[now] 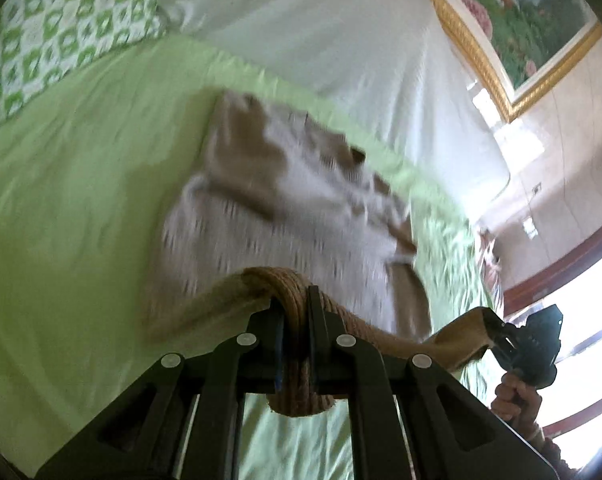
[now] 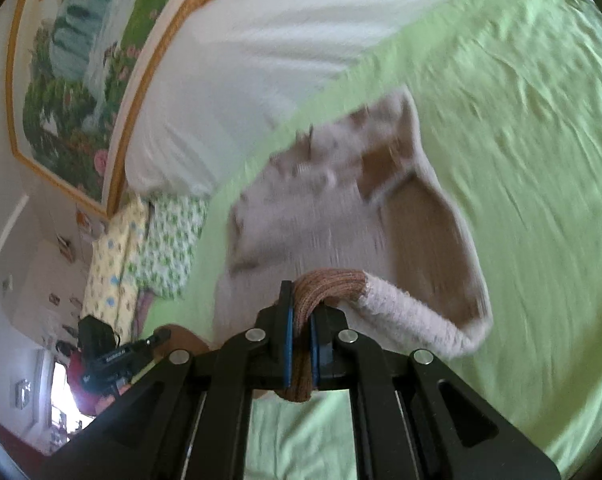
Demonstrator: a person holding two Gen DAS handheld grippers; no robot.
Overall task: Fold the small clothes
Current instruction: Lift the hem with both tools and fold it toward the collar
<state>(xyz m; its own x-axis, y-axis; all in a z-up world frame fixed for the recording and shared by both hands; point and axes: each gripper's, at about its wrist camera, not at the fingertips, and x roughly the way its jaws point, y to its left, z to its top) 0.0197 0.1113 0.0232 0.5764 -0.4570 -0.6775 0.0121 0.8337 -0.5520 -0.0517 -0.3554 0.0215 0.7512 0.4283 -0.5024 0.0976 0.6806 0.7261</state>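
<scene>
A small knitted garment (image 1: 285, 208), white with brown patches and a brown ribbed hem, hangs stretched above the green bedsheet (image 1: 81, 208), blurred by motion. My left gripper (image 1: 295, 312) is shut on the brown ribbed hem near one corner. Further along the same hem, the right gripper (image 1: 497, 332) is seen at the lower right, a hand holding it. In the right wrist view my right gripper (image 2: 301, 312) is shut on the brown hem where it meets a white rolled edge; the garment (image 2: 321, 216) trails away ahead. The left gripper (image 2: 157, 338) shows at the lower left.
The green sheet (image 2: 521, 160) covers the bed. A white cover (image 1: 341, 32) lies along the far side. Green-patterned pillows (image 1: 61, 36) sit at one end, with more pillows (image 2: 141, 248) in the right view. A gold-framed picture (image 1: 513, 20) hangs on the wall.
</scene>
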